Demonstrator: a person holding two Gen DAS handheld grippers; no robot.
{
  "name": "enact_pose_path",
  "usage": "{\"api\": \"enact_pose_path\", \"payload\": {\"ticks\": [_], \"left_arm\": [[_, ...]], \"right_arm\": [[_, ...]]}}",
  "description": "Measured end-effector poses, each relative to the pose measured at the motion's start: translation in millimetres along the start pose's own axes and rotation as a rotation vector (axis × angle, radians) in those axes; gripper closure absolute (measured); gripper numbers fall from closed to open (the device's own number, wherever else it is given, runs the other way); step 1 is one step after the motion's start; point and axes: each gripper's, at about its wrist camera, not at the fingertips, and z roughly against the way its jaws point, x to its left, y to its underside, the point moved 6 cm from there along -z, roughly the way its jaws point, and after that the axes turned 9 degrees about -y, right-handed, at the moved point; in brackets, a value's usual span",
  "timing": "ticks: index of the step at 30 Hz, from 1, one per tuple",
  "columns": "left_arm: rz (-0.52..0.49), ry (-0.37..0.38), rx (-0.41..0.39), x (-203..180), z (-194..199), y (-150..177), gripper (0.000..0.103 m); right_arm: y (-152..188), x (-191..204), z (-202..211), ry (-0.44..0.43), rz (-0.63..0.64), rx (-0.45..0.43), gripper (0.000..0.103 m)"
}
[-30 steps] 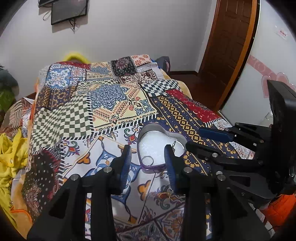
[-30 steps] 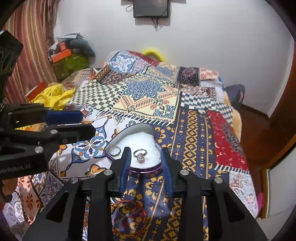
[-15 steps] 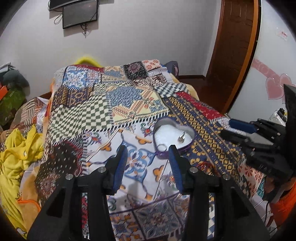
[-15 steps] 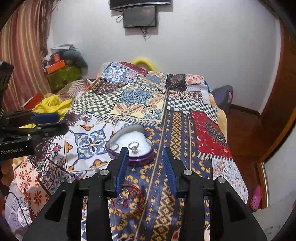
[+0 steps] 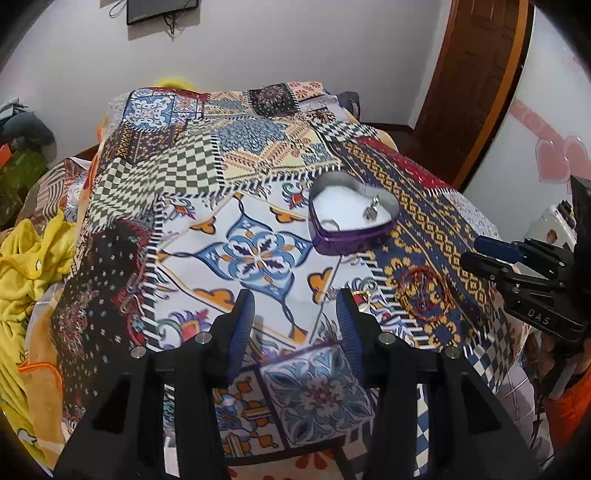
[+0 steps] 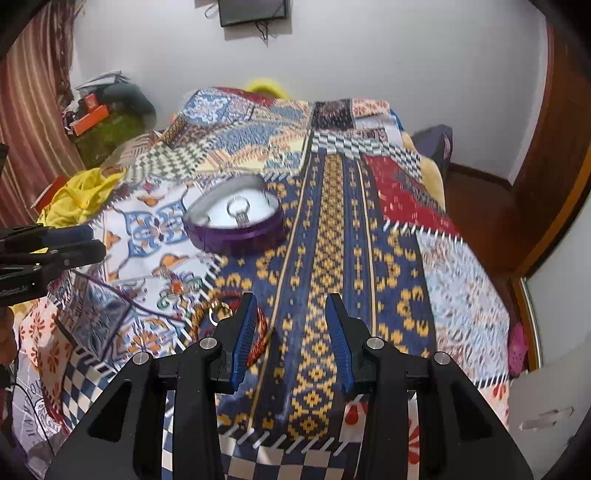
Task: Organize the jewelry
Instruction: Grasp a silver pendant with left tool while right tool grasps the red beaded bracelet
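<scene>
Left gripper (image 5: 293, 314) jaws apart, empty, over patchwork bedspread (image 5: 184, 177). Heart-shaped box (image 5: 351, 218) ahead, two rings inside, possibly more. Red bangles (image 5: 424, 291) near bedspread's front edge, below box. Right gripper (image 6: 290, 321) jaws apart, empty, bangles just left of its fingers.

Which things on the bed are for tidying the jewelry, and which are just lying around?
For the job:
heart box
rings in the box
red bangles on the quilt
small ring by the bangles

Just lying about:
yellow cloth
wall screen
orange boxes
</scene>
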Motion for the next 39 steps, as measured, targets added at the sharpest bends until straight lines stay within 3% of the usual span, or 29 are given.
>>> {"api": "enact_pose_path", "payload": {"ticks": [10, 20, 28, 37, 39], "left_arm": [[-0.037, 0.020, 0.016, -20, -5, 17, 0.058], [-0.005, 0.064, 0.031, -21, -21, 14, 0.060], [-0.012, 0.075, 0.065, -27, -41, 10, 0.072], [-0.066, 0.023, 0.064, -37, -60, 9, 0.082], [-0.078, 0.010, 0.062, -38, -62, 9, 0.094]], "right_arm": [[21, 9, -14, -0.045, -0.019, 0.042, 0.068], [29, 15, -27, 0.007, 0.034, 0.060, 0.095], [19, 14, -21, -0.002, 0.034, 0.018, 0.096], [-3, 16, -6, -0.019, 0.014, -0.063, 0.096], [-6, 16, -5, -0.023, 0.008, -0.070, 0.096]]}}
